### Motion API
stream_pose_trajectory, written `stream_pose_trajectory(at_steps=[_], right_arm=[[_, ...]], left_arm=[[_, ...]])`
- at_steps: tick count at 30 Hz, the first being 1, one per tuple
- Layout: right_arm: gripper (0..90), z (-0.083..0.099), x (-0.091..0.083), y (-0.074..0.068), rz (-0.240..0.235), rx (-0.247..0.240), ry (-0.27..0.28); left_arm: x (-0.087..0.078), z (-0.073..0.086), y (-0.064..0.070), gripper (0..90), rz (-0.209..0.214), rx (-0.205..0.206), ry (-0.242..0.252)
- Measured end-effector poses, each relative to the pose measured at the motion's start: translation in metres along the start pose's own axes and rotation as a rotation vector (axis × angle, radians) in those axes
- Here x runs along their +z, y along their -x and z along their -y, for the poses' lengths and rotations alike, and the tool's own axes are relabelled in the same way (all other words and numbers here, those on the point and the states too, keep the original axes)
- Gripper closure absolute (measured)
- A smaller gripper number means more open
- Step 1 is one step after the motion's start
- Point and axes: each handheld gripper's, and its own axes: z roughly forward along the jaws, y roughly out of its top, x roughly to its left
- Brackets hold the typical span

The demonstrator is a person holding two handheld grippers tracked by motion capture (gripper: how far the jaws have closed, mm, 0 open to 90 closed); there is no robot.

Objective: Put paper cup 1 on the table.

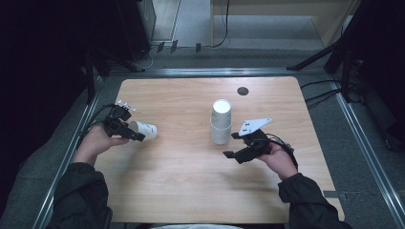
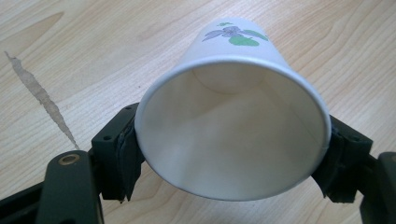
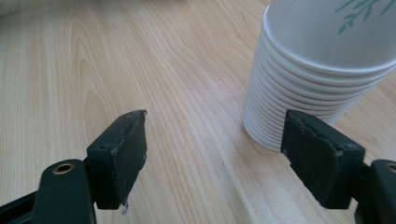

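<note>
Single cup (image 2: 233, 135): white paper, tapered, flower print near its base, nothing inside; held on its side at the table's left part.
Left gripper (image 1: 125, 128): black jaws clamped on the cup's rim.
Stack of cups (image 1: 221, 121): nested upside down, ribbed rims, mid-table.
Right gripper (image 1: 235, 144): jaws wide apart, just beside the stack.
Table (image 1: 181, 191): pale wood grain.

A light wooden table (image 1: 181, 186) carries a stack of paper cups (image 1: 221, 122) standing just past centre, toward one o'clock.
</note>
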Motion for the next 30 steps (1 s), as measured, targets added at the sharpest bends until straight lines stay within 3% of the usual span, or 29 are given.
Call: stream_pose_trajectory(at_steps=[30], right_arm=[[23.3, 0.000, 0.002, 0.000, -0.007, -0.003, -0.011]], left_arm=[[0.017, -0.007, 0.003, 19.1, -0.028, 0.011, 0.020]])
